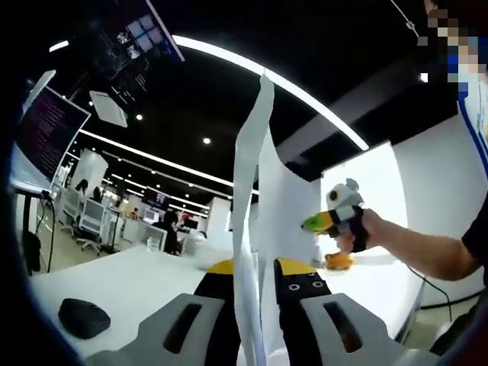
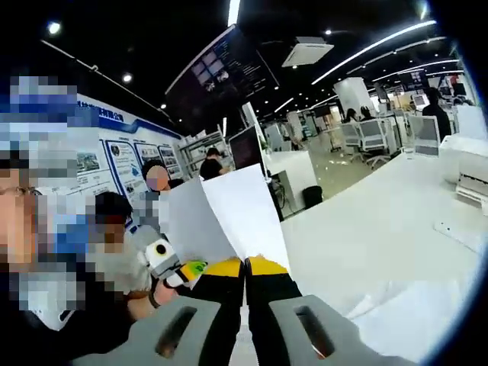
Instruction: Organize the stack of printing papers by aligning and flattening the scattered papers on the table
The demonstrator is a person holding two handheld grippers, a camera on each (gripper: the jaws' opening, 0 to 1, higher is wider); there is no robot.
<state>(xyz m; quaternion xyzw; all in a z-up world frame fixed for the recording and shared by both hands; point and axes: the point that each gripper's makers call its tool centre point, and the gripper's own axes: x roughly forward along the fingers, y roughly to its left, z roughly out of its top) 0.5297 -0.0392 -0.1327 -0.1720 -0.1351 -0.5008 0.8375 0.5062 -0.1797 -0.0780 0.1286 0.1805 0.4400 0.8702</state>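
Observation:
My left gripper (image 1: 254,268) is shut on a thin stack of white printing papers (image 1: 263,198), which stands upright and edge-on between its yellow-tipped jaws, lifted above the white table (image 1: 145,278). In the left gripper view, my right gripper (image 1: 326,221), held by a hand, grips the far edge of the same sheets. In the right gripper view, my right gripper (image 2: 245,265) is shut on the papers (image 2: 229,213), which rise broad and slightly curled. The left gripper (image 2: 189,269) holds their other edge at the left.
A black mouse (image 1: 84,318) lies on the table at the near left, and an orange object (image 1: 339,261) sits farther back. More loose white sheets (image 2: 412,313) lie on the table (image 2: 366,229). A white printer (image 2: 469,171) stands at the right edge. People and office desks are behind.

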